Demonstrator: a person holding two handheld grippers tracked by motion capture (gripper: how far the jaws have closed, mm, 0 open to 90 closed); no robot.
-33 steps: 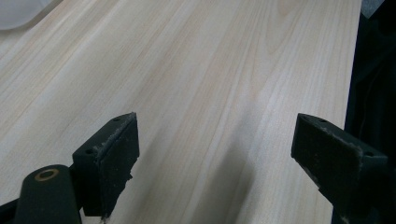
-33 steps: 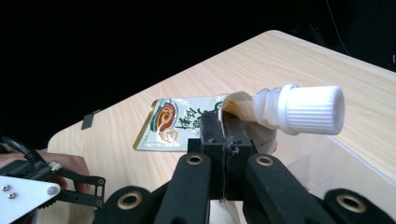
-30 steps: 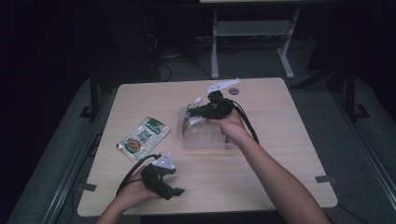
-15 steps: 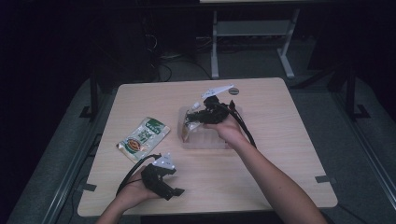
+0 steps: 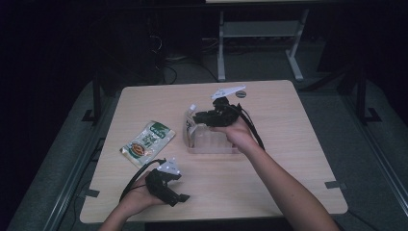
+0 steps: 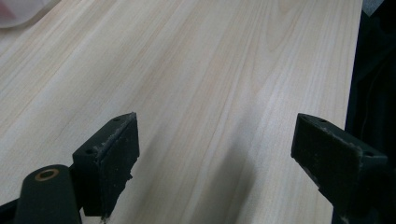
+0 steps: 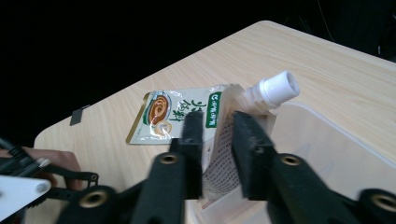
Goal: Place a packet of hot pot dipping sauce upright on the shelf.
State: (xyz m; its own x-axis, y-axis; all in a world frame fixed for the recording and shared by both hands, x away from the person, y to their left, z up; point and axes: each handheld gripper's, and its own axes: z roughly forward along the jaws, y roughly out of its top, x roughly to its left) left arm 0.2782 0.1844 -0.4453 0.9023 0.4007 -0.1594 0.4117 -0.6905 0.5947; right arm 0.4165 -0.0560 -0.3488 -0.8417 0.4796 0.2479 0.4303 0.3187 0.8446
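Observation:
A white spouted pouch [image 7: 219, 158] with a screw cap [image 7: 279, 88] stands upright in the left end of a clear plastic container [image 7: 327, 135]. My right gripper [image 7: 218, 128] straddles it from above; its jaws have just been opening and stand a little apart, with the pouch between them. In the high view the right gripper [image 5: 199, 115] is over the pouch [image 5: 191, 126] and the container [image 5: 211, 147]. A second, green-printed pouch [image 5: 147, 143] lies flat on the table to the left. My left gripper [image 5: 180, 197] rests near the front edge, open [image 6: 215, 140] over bare wood.
The light wooden table [image 5: 288, 144] has dark floor around it. A small dark round disc [image 5: 240, 94] lies near the far edge. The flat pouch [image 7: 173, 114] lies beyond the container. The left hand [image 7: 51, 161] shows at the lower left of the right gripper view.
The right gripper has come down and to the left with the spouted pouch, setting it in the container's left end. The left hand has stayed put.

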